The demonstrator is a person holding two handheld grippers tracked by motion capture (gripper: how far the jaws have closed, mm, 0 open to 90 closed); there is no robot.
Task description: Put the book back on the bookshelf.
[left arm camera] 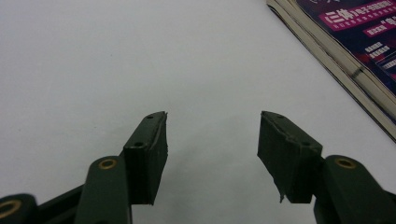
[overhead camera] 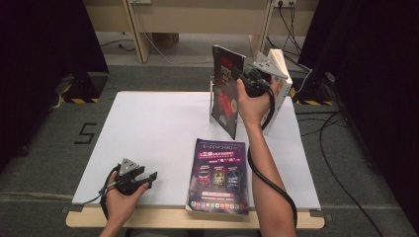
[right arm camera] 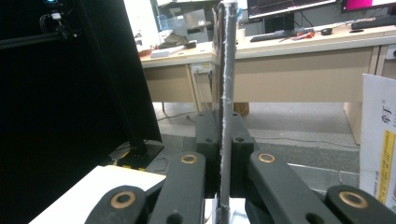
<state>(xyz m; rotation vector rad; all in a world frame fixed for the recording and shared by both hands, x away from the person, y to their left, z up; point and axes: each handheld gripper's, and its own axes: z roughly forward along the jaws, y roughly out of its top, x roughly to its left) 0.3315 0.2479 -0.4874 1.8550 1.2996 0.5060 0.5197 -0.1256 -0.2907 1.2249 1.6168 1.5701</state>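
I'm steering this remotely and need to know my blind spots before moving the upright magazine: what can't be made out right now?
- Upright magazine, high view: its bottom edge and any support sit behind its own cover; contact with the table is unclear.
- Same magazine, right gripper view: edge-on, cover unreadable; the right claw hides its lower part.
- White book, high view: mostly behind hand and claw.
- Flat magazine, left gripper view: cut off by the frame edge.

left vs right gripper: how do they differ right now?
Left gripper: jaws open, nothing between them. Right gripper: jaws shut on the edge of an upright magazine.
Left one sits low by the white table's near edge; right one is raised over the far side.
Shared: both are hand-held with black jaws.
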